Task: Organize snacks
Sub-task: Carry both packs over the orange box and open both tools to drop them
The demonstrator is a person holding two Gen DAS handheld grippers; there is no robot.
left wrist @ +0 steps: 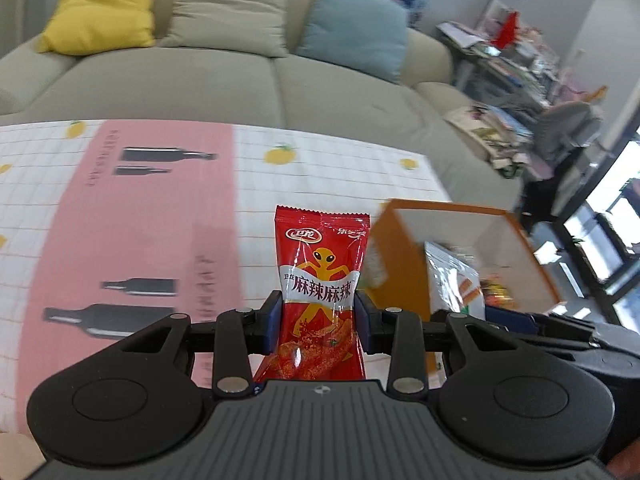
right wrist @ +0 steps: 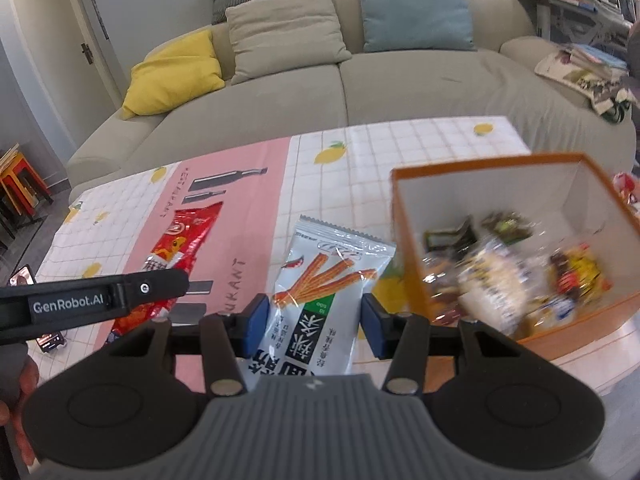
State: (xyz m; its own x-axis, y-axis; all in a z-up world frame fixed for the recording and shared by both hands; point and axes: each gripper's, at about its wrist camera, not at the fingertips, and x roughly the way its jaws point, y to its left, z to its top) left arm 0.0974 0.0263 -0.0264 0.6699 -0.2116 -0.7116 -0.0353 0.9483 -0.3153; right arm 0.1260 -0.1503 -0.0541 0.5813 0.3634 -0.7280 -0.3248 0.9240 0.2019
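Note:
My left gripper is shut on a red snack packet with a yellow figure, held upright above the table. In the right wrist view my right gripper is shut on a white and green snack packet showing orange sticks, also lifted off the table. The red snack packet and the left gripper's black arm show at the left of that view. An orange box with white inner walls, holding several snacks, stands to the right of both grippers. The orange box appears blurred in the left wrist view.
The table carries a checked cloth with lemons and a pink stripe printed with bottles. A beige sofa with yellow, beige and blue cushions runs behind the table. Cluttered shelves stand at the far right. A phone lies at the table's left edge.

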